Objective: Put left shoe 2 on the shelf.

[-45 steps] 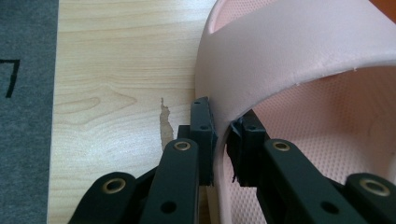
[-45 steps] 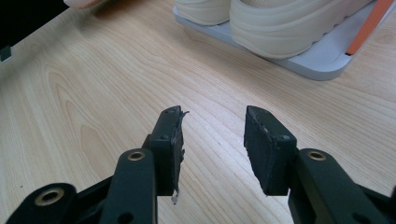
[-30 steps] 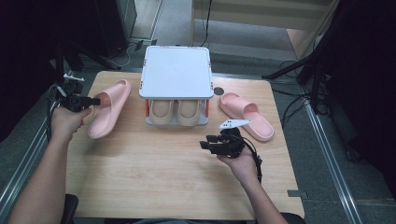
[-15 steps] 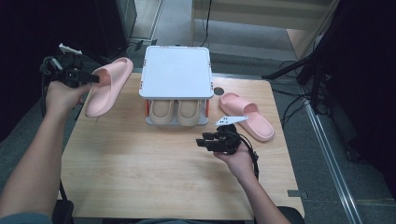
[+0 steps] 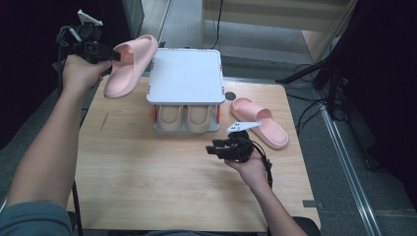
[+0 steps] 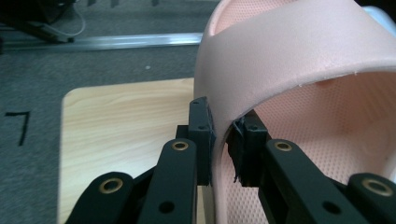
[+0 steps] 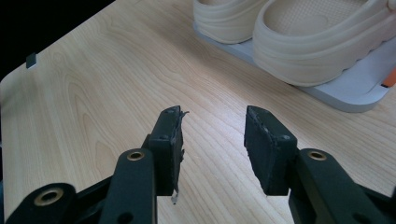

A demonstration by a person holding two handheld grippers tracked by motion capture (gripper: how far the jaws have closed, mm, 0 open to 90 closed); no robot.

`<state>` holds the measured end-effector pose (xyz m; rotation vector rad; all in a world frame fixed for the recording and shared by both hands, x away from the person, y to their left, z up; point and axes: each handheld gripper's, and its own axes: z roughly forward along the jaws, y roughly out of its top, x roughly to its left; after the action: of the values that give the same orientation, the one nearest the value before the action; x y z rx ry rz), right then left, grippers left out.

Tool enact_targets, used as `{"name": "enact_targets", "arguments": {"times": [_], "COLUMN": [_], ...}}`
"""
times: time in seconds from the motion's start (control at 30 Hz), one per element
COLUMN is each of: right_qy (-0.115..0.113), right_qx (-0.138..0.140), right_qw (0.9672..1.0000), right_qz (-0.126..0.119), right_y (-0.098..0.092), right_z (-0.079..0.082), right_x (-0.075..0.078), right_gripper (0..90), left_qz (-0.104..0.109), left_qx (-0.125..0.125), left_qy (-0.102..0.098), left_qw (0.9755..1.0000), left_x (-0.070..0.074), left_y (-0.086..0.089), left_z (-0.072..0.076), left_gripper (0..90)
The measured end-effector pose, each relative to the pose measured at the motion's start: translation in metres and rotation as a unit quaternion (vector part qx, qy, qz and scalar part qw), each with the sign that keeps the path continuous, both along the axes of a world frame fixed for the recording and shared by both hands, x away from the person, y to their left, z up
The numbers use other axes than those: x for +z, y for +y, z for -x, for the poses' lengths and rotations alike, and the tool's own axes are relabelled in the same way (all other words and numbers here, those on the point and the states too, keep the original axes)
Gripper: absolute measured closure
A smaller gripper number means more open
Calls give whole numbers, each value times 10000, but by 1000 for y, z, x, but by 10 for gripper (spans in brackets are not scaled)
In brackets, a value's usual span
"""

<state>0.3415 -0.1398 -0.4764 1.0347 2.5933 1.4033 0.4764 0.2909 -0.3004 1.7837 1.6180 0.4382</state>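
Observation:
A pink slipper point(image 5: 129, 66) hangs in the air above the table's far left corner, beside the shoe rack. My left gripper point(image 5: 117, 55) is shut on the edge of its strap. In the left gripper view the two pads pinch that strap edge point(image 6: 223, 135), and the slipper point(image 6: 299, 56) takes up the right half. A second pink slipper point(image 5: 259, 122) lies on the table to the right of the rack. My right gripper point(image 5: 212, 149) is held low over the table in front of the rack, open with nothing between its fingers point(image 7: 212, 126).
A small grey two-level shoe rack point(image 5: 186, 74) stands at the back middle of the wooden table point(image 5: 147, 187). A pair of beige slippers point(image 5: 186, 117) sits on its lower shelf point(image 7: 355, 100). Dark floor, rails and cables surround the table.
My left hand has lifted the pink slipper off the table and carried it up and toward the far side. The right hand has stayed put.

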Motion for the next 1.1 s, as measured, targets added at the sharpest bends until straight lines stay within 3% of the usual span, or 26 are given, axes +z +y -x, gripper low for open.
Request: {"name": "enact_targets", "arguments": {"times": [0.23,0.37,0.53,0.7,0.83,1.1], "right_qy": [-11,-17,-20,-17,-20,-24], "right_qx": [3,-6,-19,-16,-40,-6], "right_qw": [10000,10000,10000,10000,9999,9999], "right_qz": [-23,-29,-64,-70,-96,-101], "right_y": [-1,-2,-3,-4,-5,-3], "right_z": [-1,-1,0,0,-1,-2], "right_x": [0,1,2,3,3,3], "right_gripper": [574,573,573,572,573,574], "left_qz": [42,-68,-49,-120,-105,-270], "left_qx": [-81,-153,-146,-211,-201,-150], "left_qy": [16,76,72,197,175,200], "left_qw": [10000,9998,9999,9995,9996,9993], "left_x": [11,12,5,-5,-12,-21], "left_y": [-26,-38,-58,-75,-83,-94], "left_z": [-14,-25,-38,-48,-54,-58], "left_gripper": [795,792,786,782,772,746]}}
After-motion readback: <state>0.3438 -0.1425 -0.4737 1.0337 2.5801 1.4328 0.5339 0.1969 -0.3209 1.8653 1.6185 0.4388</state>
